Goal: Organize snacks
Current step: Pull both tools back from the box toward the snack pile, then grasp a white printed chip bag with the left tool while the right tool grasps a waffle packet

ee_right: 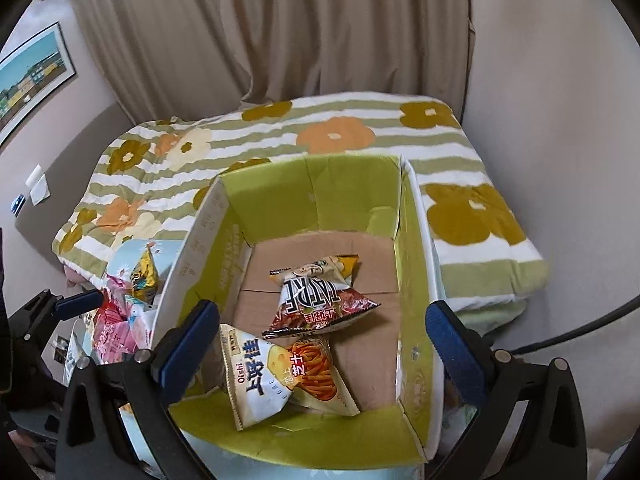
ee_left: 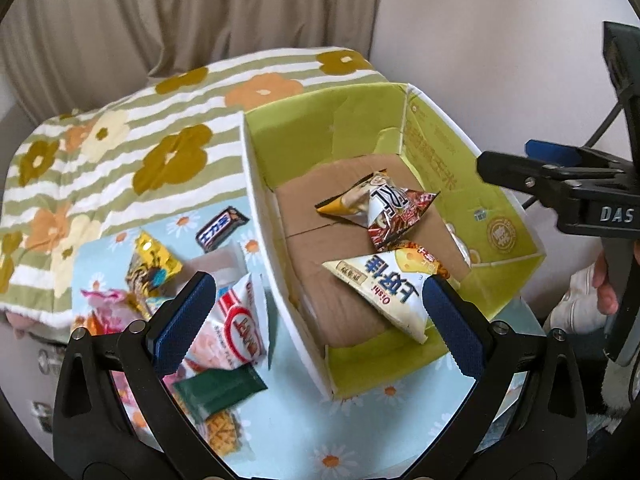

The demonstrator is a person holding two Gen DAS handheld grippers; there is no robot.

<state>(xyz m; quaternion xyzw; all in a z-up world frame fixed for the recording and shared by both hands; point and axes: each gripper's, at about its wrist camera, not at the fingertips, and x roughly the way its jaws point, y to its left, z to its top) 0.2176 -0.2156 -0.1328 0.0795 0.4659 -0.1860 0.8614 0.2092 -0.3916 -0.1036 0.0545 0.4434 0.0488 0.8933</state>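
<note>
So the green-lined cardboard box [ee_right: 316,184] already has two packets on its brown floor: a white and orange Oishi chip bag [ee_right: 280,376] near the front wall, and a red-brown snack bag [ee_right: 316,300] partly on top of it. The right gripper [ee_right: 320,344] hangs over the box with jaws spread wide and nothing in them, so I'd say it's between drops. The left gripper [ee_left: 316,320] is wide open and empty too. Next grab is probably from the loose pile on the daisy cloth, maybe the white and red snack packet [ee_left: 236,320] just left of the box
</note>
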